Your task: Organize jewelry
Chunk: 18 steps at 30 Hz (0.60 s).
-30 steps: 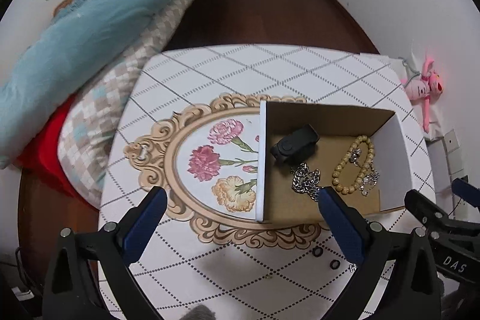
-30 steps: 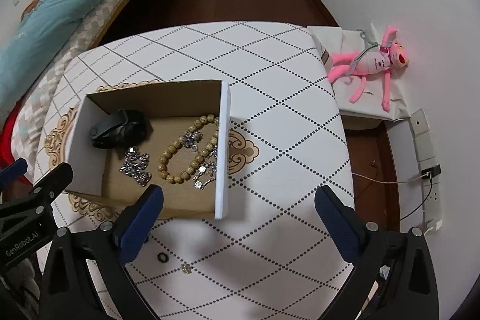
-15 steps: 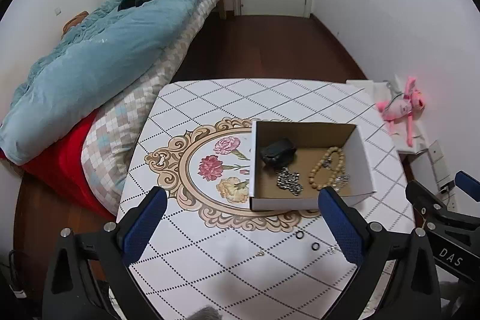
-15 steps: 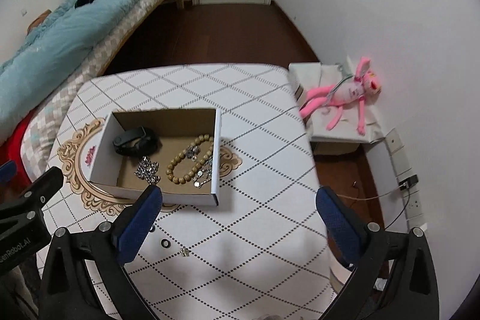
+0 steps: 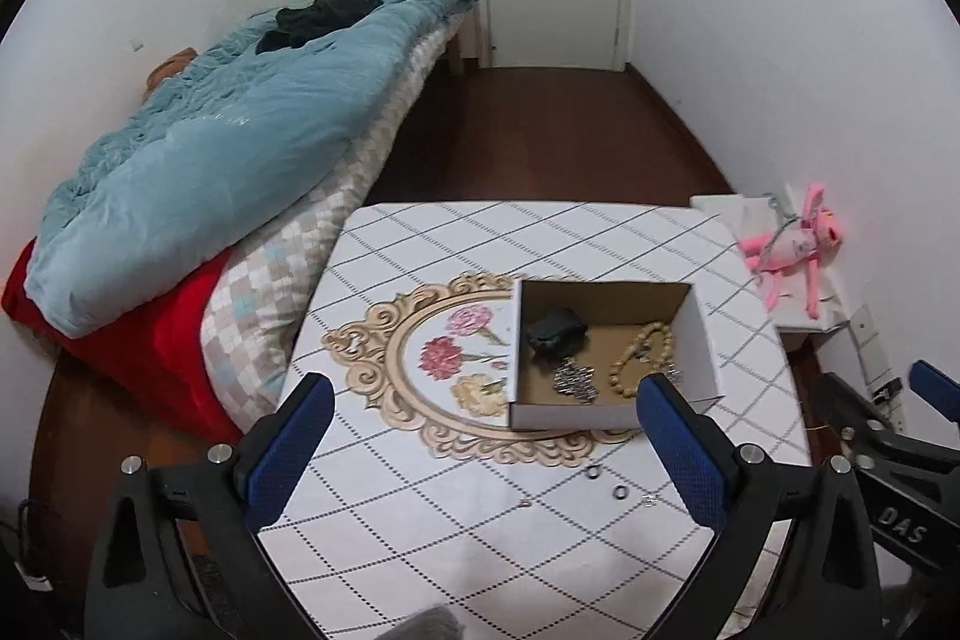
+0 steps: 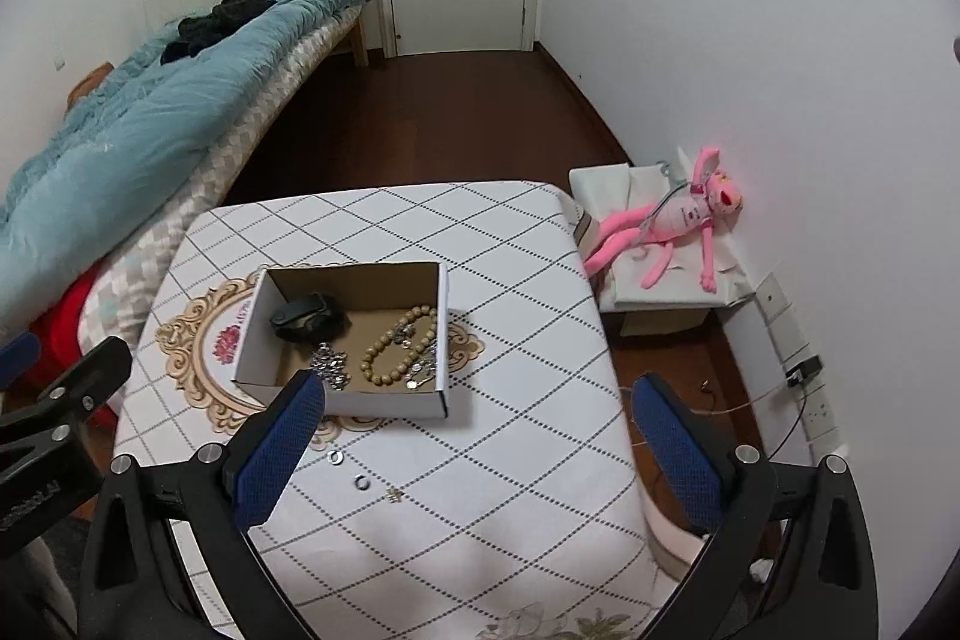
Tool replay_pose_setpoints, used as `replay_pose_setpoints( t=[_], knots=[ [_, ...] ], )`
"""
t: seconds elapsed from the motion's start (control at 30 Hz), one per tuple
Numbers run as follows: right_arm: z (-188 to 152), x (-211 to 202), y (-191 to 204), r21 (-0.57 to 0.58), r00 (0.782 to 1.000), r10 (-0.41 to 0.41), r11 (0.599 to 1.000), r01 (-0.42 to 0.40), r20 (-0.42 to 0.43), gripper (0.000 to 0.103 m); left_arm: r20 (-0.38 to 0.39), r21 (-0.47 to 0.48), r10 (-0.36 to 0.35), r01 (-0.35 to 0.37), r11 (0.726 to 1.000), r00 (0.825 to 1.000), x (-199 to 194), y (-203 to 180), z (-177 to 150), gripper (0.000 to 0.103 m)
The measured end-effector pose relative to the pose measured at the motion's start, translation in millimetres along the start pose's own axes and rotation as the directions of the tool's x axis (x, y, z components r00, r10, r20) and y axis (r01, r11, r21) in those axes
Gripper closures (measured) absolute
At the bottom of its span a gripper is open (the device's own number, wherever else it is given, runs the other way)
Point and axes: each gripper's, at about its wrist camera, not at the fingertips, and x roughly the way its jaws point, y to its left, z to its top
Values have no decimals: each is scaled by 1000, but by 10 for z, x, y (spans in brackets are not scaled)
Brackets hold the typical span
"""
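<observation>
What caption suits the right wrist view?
Open right claw above a table; box holds beads, two rings lie outside.

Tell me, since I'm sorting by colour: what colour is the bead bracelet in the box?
Light tan, like wood. The bead bracelet shows best in the right wrist view.

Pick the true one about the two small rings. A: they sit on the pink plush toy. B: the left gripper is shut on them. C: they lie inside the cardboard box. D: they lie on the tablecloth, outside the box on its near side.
D. The two small rings lie loose on the tablecloth, outside the cardboard box on its near side; both grippers are open and empty.
</observation>
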Motion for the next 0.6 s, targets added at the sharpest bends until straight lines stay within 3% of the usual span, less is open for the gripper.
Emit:
replay_pose_setpoints(
  t=[0.17, 0.4, 0.53, 0.6],
  knots=[
    [-152, 264, 19, 1, 997, 22, 1000, -22, -69, 0, -73, -25, 40, -41, 999, 997, 372, 119, -201, 0],
    [-663, 1022, 105, 13, 968, 96, 995, -96, -233, 1, -208, -38, 46, -55, 998, 977, 910, 276, -667, 0],
    [-958, 1300, 163, 29, 947, 146, 989, -144, -285, 27, -257, -2, 71, -74, 997, 964, 1096, 284, -902, 0],
    [-1076, 1411, 198, 36, 939, 166, 986, -163, -300, 29, -272, 15, 82, -81, 997, 959, 1155, 279, -983, 0]
  ],
)
